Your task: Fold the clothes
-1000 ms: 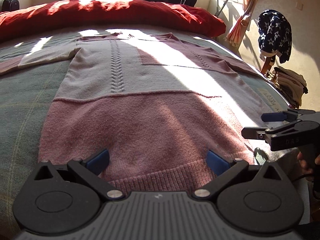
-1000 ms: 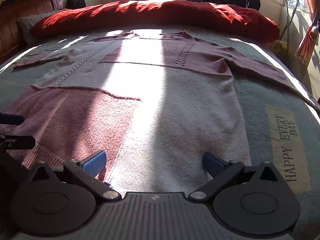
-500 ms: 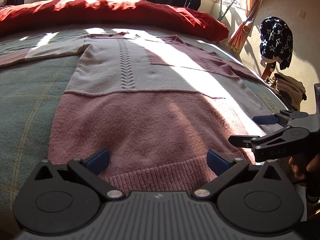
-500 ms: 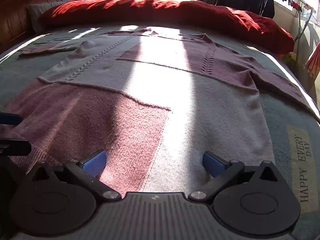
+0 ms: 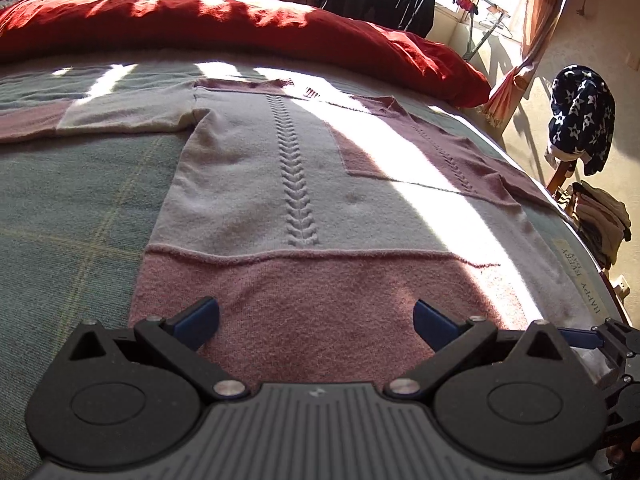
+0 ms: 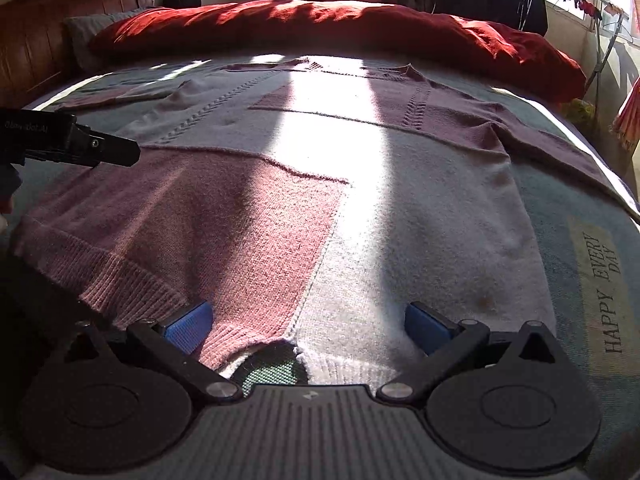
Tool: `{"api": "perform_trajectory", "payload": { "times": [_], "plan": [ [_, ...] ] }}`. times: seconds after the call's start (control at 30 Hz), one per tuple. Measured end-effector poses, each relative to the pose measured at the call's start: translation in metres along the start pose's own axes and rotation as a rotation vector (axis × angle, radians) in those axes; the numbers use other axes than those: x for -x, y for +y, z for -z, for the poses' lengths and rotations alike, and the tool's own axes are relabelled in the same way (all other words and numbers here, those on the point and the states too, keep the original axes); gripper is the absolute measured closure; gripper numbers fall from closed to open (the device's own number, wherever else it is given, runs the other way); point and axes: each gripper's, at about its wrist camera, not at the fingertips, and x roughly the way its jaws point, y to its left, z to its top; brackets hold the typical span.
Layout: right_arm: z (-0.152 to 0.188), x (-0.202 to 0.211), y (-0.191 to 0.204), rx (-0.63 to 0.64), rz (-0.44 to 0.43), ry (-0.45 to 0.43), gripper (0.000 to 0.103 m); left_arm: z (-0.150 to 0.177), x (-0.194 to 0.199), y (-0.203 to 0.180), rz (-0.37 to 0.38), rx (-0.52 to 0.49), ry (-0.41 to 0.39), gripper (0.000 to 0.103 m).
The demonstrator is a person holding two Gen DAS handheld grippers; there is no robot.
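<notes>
Two grippers sit low at the near hem of the sweater (image 5: pixel 304 184), and both are spread wide with nothing between the blue pads. That pink, grey and mauve patchwork knit lies flat and face up on the bed (image 5: pixel 72 208), neckline far from the cameras, sleeves stretched out to either side. The left gripper (image 5: pixel 316 320) hovers over the pink lower panel — jaws wide, pads clear of the knit as far as this angle shows. The right gripper (image 6: pixel 308 322) straddles the seam where pink meets grey, right at the ribbed hem, where a small notch of green blanket (image 6: pixel 272 372) peeks through. Beyond the neckline a red duvet (image 6: pixel 320 28) is heaped across the bed — strong sunlight cuts a bright stripe down the sweater's middle. "HAPPY EVERY DAY" reads a label (image 6: pixel 600 292) on the blanket beside the grey edge.
</notes>
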Motion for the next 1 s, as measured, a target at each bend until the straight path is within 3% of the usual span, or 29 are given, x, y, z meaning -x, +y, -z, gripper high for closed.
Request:
{"api": "perform_trajectory", "payload": {
  "times": [0.33,0.67,0.87,1.0],
  "plan": [
    [0.001,-0.003,-0.005,-0.037,-0.012,-0.006,0.000,0.023,0.004,0.025,0.023,0.088,0.000,0.001],
    [-0.001,-0.006,-0.006,-0.045,-0.014,0.000,0.000,0.021,-0.001,0.014,-0.032,0.040,0.029,0.001],
    [0.000,-0.005,-0.005,-0.049,-0.002,-0.004,0.000,0.025,-0.002,-0.005,-0.126,-0.059,0.063,0.001],
    [0.001,-0.005,-0.005,-0.051,-0.004,-0.009,0.000,0.030,0.002,-0.012,-0.163,-0.073,0.061,0.001]
  ]
}}
